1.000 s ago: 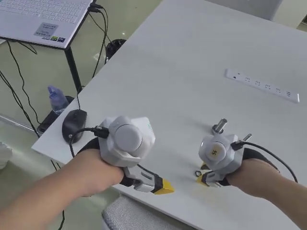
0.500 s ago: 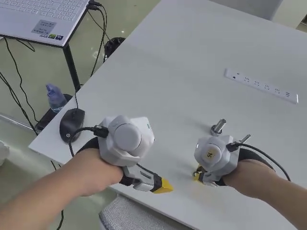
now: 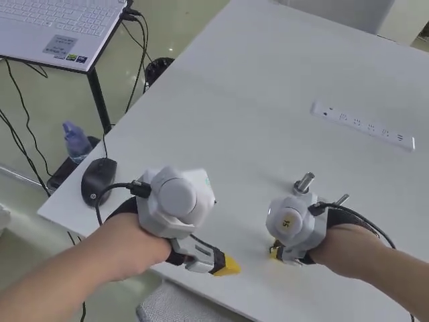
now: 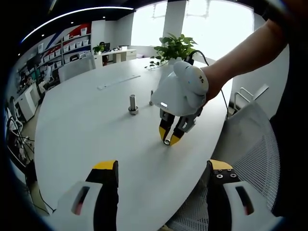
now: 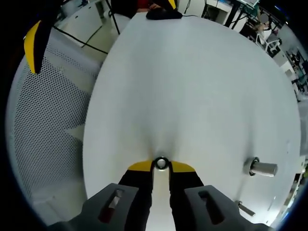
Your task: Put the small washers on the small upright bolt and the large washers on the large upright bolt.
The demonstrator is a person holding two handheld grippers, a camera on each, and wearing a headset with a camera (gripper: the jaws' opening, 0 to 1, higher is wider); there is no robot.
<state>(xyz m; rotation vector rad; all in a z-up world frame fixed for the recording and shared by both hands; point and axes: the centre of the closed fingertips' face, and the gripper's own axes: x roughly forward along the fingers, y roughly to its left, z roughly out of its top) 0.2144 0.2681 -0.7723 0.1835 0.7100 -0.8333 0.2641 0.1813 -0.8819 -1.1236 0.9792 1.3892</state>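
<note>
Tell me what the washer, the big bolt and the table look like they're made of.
Washer, pinched in the right gripper: probably steel, a grey ring with a bright glint. Big bolt: metal too, silvery with a dull sheen along its shank. Table: smooth matte white, likely laminate or painted board; the core can't be told.

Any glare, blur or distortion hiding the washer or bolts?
Head view: even daylight, sharp, soft shadows on the table. Left gripper view: windows blown out, table edge bowed by the fisheye. Right gripper view: strong fisheye bend, but the washer in the right tool and the large bolt are sharp.
</note>
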